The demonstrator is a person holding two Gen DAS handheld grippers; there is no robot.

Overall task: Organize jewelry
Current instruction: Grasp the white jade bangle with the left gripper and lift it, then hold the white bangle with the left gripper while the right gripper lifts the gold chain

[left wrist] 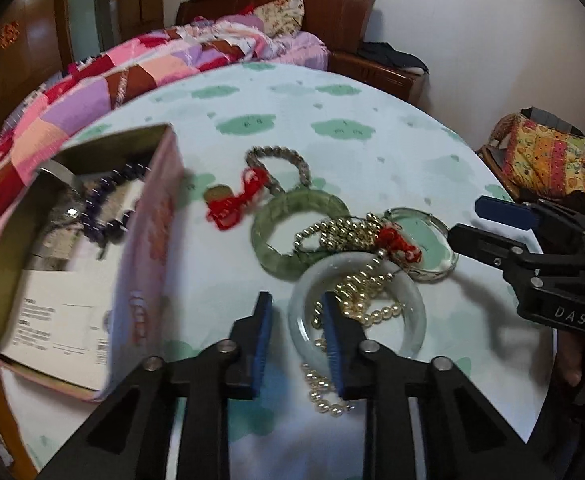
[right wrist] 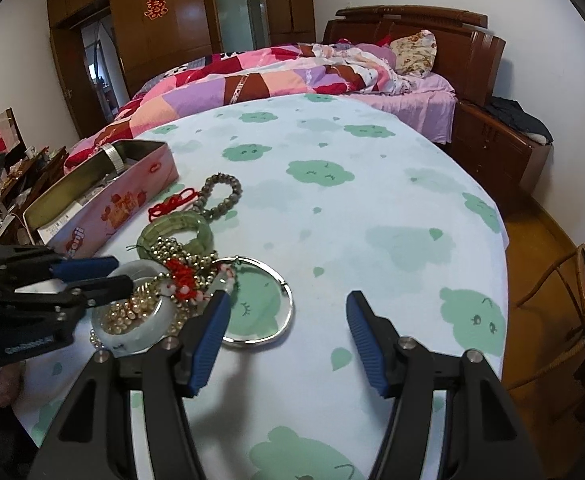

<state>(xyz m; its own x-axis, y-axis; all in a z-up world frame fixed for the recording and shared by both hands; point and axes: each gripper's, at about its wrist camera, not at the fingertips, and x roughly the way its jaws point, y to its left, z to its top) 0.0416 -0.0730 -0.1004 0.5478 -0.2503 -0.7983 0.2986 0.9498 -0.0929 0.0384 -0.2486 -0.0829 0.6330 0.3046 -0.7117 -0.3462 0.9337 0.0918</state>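
You're at the pick step: left gripper (left wrist: 296, 312), low centre of its view, has narrowed jaws straddling the near rim of the pale jade bangle (left wrist: 414, 292); can't tell if the pads pinch yet. Pearl strand (left wrist: 376, 316) lies tangled inside it. Right gripper (right wrist: 288, 312) hangs open beside the silver bangle (right wrist: 288, 300), holding nothing. Next, prob: confirm the pinch, lift w/o snagging pearls, carry to the pink tin (left wrist: 148, 240) at left.
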